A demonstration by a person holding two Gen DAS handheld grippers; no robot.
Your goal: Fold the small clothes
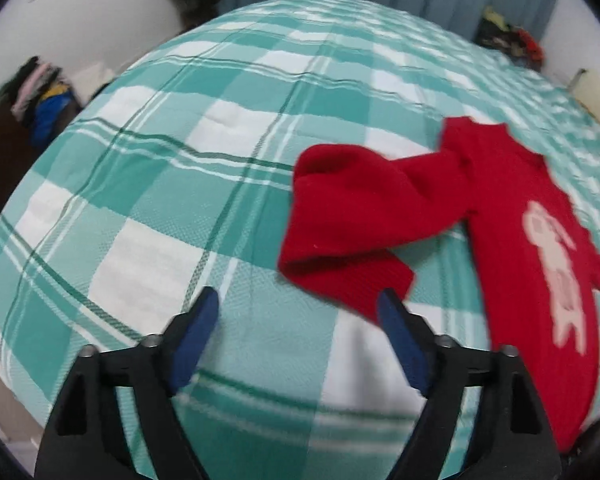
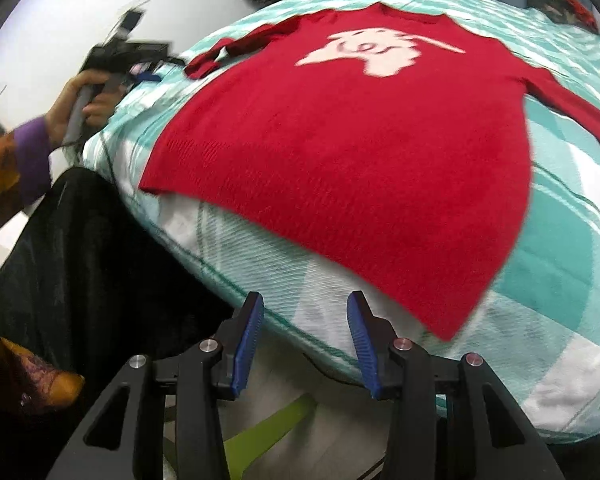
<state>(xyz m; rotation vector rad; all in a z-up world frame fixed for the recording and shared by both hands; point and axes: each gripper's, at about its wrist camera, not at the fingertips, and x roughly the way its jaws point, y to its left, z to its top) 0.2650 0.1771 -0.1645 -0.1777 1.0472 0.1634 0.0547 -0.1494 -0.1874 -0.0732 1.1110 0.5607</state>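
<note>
A red knit sweater [image 1: 512, 216] with a pale animal figure on its chest lies on the green-and-white checked bed cover [image 1: 160, 200]. One sleeve [image 1: 352, 216] is folded back on itself, its cuff end just beyond my left gripper's right fingertip. My left gripper [image 1: 298, 294] hovers open over the cover with nothing between its pads. In the right wrist view the sweater [image 2: 360, 152] lies spread flat, hem towards me. My right gripper [image 2: 305, 296] stands partly open at the bed's near edge, short of the hem and holding nothing.
A person's hand [image 2: 72, 104] in a purple cuff holds the other gripper's handle at the bed's left side. Dark fabric [image 2: 80, 260] hangs beside the bed. Clothes piles sit at the left [image 1: 48, 100] and far right [image 1: 512, 40]. Grey curtain behind.
</note>
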